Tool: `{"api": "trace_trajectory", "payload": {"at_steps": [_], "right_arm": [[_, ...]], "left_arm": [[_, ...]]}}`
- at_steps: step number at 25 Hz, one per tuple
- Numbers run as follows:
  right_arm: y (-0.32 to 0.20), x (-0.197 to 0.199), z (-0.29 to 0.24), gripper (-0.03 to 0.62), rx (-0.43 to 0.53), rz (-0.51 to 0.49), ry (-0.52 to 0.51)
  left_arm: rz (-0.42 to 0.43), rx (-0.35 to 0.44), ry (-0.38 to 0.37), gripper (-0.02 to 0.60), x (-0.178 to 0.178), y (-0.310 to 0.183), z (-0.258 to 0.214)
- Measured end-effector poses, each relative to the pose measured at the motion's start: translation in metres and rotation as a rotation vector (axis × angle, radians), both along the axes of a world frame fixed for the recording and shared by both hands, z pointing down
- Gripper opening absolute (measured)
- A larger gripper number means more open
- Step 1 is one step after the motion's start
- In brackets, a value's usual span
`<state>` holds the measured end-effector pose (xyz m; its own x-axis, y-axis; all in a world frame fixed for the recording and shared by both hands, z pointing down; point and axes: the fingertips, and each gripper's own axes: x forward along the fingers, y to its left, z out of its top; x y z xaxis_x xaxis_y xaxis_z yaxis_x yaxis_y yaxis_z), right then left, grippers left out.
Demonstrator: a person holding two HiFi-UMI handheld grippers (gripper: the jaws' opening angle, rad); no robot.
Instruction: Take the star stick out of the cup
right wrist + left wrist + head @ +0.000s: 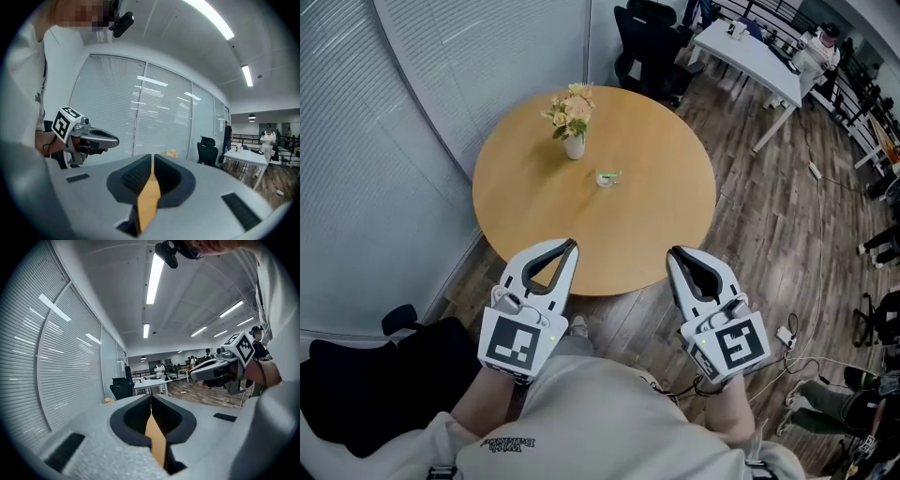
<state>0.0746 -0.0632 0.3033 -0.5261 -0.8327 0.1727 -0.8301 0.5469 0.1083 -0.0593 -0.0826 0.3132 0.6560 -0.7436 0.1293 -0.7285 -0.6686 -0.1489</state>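
A small white cup [606, 178] with a green stick in it stands near the middle of the round wooden table [525, 206]; the stick's shape is too small to make out. Both grippers hover at the table's near edge, well short of the cup. My left gripper [572, 244] is shut with nothing in it, its tips pressed together [151, 397]. My right gripper [672, 251] is likewise shut and empty [152, 157]. The cup does not show in either gripper view. Each gripper view catches the other gripper off to the side.
A white vase of pale flowers [573, 114] stands on the table behind the cup. Window blinds [441, 75] curve along the left. Black chairs [649, 42] and a white desk [750, 52] stand beyond the table. Cables [811, 328] lie on the wood floor at right.
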Motion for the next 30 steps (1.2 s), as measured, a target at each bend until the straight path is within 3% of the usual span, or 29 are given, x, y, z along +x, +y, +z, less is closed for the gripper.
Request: {"api": "trace_trajectory", "payload": {"at_steps": [15,21,30], "right_arm": [[-0.080,-0.039,0.006,0.040,-0.018,0.066,0.037],[-0.092,-0.041,0.010,0.040,-0.030,0.090,0.051],[-0.099,-0.044,0.010,0.040,-0.022,0.051,0.056]], "left_arm": [[0.076,-0.015,0.029,0.023,-0.033,-0.086,0.012],[0.079,-0.033,0.050,0.023,-0.036,-0.095,0.014],[0.040,-0.018,0.039,0.023,-0.042,-0.101,0.014]]}}
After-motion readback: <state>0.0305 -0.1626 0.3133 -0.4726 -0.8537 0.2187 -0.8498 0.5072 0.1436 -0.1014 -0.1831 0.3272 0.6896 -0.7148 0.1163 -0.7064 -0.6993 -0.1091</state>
